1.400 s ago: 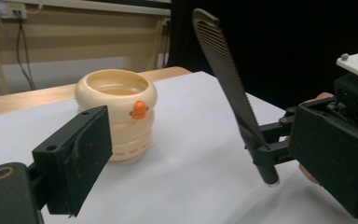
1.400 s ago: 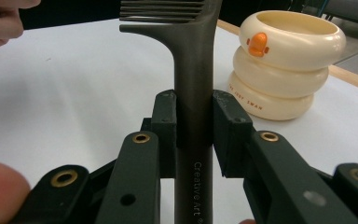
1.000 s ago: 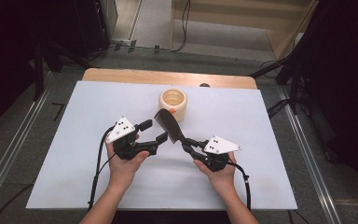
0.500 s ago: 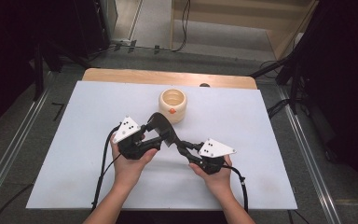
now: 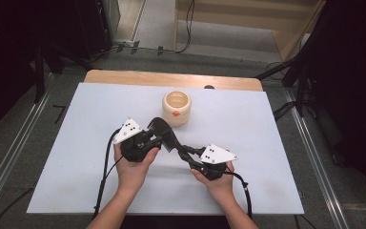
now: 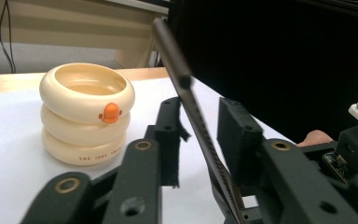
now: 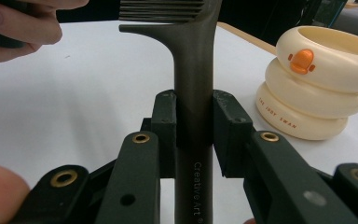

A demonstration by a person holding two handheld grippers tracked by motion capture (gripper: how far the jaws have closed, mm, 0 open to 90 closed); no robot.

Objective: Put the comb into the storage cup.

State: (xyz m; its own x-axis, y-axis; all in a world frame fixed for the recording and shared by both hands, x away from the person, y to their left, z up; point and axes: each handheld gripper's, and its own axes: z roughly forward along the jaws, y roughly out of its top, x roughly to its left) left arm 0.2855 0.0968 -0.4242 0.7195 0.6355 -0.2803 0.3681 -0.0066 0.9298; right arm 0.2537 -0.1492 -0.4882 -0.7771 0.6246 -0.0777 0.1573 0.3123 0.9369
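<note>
A dark comb [image 5: 164,133] hangs tilted above the white table [image 5: 76,114], in front of a cream ringed cup [image 5: 176,107] with an orange duck beak. My right gripper [image 5: 184,151] is shut on the comb's handle [image 7: 193,60], its pads [image 7: 165,126] pressed against both sides. My left gripper [image 5: 158,139] is open, and the comb's toothed end [image 6: 186,93] passes edge-on between its jaws with gaps on both sides. The cup [image 6: 86,112] stands just beyond the left jaws, and in the right gripper view the cup [image 7: 314,88] is to the right.
A wooden strip [image 5: 124,76] runs along the table's far edge, with a small dark knob [image 5: 209,87] on it. Metal rails [image 5: 9,157] flank the table on both sides. Cables trail from both grippers toward the near edge.
The right gripper has carried the comb left and a little nearer to the person. The comb's toothed end now sits between the left gripper's open jaws.
</note>
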